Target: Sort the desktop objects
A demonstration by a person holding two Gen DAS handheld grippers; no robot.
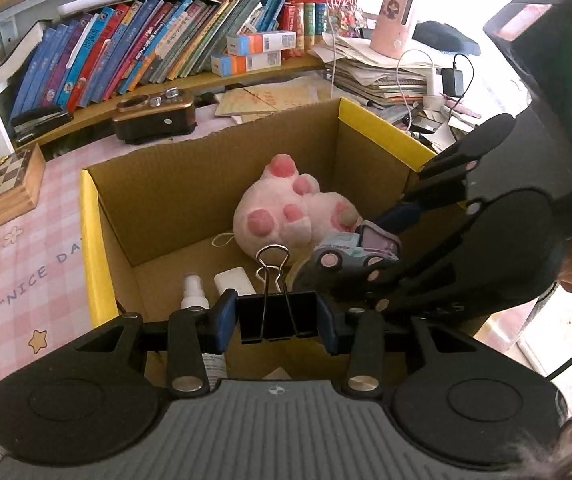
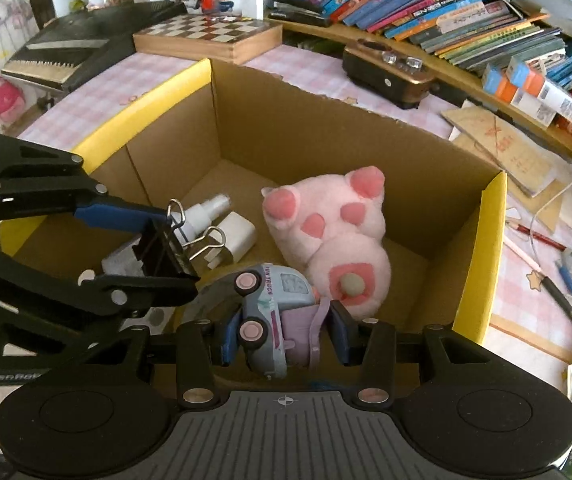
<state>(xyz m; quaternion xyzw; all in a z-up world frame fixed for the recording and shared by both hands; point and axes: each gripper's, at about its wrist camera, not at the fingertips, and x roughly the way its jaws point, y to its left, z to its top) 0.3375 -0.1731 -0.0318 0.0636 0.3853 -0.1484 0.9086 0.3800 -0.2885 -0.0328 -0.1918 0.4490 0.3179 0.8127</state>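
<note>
Both loads hang over the cardboard box (image 2: 493, 240): left gripper (image 1: 278, 320) clamps the binder clip (image 1: 274, 316), right gripper (image 2: 284, 338) pinches the toy truck (image 2: 270, 312). Dropped together, they could collide, the truck bouncing off the plush pig (image 2: 333, 232) at one o'clock.

Each view sits just behind its own tool, looking forward and steeply down along the fingers into the open cardboard box (image 1: 214, 184). The left tool (image 1: 278, 320) has the right tool (image 1: 369, 252) just ahead to its right; the right tool's view has the left tool (image 2: 166, 240) ahead to its left. Both share the box interior, the plush toy (image 2: 333, 232), the tabletop (image 2: 317, 68) and the bookshelf (image 1: 134, 48) beyond.
</note>
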